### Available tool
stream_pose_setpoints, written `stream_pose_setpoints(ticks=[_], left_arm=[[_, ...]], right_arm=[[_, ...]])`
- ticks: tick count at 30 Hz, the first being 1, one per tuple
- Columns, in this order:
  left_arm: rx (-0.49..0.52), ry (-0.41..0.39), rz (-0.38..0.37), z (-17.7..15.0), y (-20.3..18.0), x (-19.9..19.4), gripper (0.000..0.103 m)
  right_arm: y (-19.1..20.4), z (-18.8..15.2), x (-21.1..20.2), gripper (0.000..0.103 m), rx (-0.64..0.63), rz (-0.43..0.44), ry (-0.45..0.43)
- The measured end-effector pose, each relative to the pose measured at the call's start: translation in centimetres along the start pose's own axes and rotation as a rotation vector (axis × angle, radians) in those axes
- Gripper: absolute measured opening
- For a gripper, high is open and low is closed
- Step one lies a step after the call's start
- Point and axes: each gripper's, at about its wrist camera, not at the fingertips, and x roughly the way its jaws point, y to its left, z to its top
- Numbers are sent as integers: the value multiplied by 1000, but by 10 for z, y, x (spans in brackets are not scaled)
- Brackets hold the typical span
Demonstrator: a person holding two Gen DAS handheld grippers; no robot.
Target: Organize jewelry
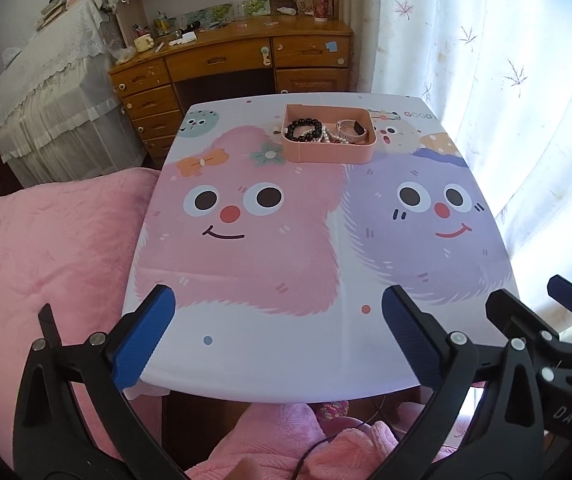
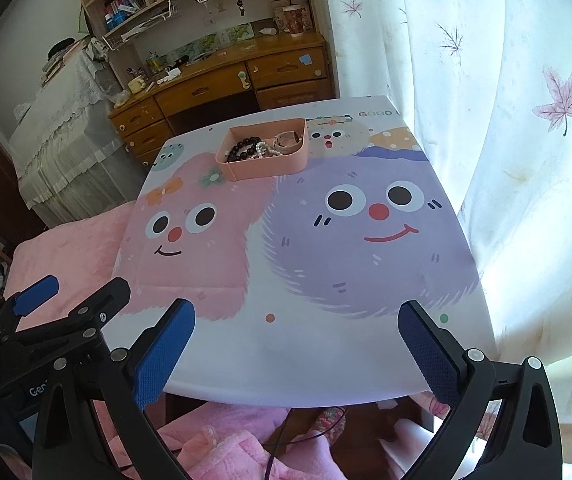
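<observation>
A pink tray stands at the far side of the table. In it lie a black bead bracelet, a pearl bracelet and a pink-strapped watch. My left gripper is open and empty above the table's near edge. My right gripper is open and empty at the near edge, right of the left one. Each gripper shows in the other's view: the right one, the left one.
The table wears a cartoon cloth with a pink and a purple face. A pink-covered bed lies to its left, a white curtain to its right, a wooden desk behind.
</observation>
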Motion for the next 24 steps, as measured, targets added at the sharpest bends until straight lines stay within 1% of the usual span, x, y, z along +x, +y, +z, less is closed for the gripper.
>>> stream_pose_setpoints(ticks=[4,16,24], left_arm=[[0,7,15,-2,-1,3,103],[-12,22,15,-3,1,10,103],[-6,31,10,-3,-6,14,103]], right_arm=[[2,1,2,103,-12,-2,4],[4,2,9,103,-20,2,11],[0,0,11,103,-19,-7,8]])
